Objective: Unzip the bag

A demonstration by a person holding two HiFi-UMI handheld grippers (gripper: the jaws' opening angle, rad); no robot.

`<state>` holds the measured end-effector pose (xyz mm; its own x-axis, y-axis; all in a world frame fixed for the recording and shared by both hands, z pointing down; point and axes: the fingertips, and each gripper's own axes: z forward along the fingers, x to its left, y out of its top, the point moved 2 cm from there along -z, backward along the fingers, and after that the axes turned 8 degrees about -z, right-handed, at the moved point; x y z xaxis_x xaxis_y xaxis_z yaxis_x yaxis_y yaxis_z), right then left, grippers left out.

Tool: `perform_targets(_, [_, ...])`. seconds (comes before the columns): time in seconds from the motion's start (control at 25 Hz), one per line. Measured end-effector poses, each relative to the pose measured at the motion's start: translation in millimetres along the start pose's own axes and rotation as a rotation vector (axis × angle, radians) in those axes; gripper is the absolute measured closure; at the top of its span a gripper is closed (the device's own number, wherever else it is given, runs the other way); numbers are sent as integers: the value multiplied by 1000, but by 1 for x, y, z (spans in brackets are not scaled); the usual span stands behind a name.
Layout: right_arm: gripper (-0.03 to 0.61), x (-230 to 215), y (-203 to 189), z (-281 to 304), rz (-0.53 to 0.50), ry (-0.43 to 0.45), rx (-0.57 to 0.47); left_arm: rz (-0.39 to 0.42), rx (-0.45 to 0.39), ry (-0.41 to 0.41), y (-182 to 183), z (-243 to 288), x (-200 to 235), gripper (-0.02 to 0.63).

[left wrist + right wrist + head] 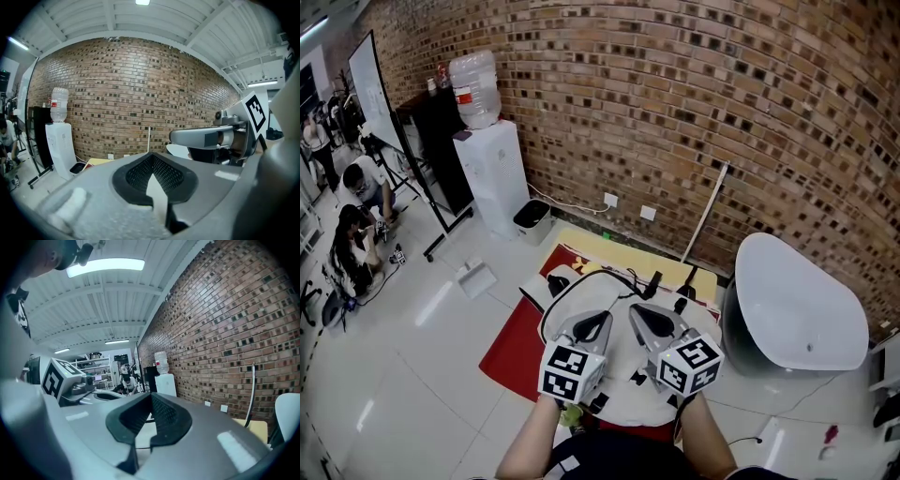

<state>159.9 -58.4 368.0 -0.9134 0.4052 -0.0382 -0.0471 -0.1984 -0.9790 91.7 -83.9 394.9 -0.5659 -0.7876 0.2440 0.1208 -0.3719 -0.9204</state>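
Hovering side by side above the white bag (586,292) on the red mat (511,352), my left hand-held gripper (598,321) and right hand-held gripper (643,319) are both closed, gripping nothing.

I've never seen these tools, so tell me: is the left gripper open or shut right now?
Shut. The left gripper shows its jaws meeting at the tips in its own view, nothing held between them.

Bag (617,361), white w/ a thin black line looping round its far & left edge, lies flat right under my left claw (596,325) & right claw (649,321), reaching out past both tips, on a red mat (511,352); can't tell if zip's open.
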Motion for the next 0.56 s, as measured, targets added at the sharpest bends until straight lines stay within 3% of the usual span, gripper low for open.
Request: perform_targets(0.56, [574,2,0,-3,-3,7,3,8,7,2,-3,-3,-4,611])
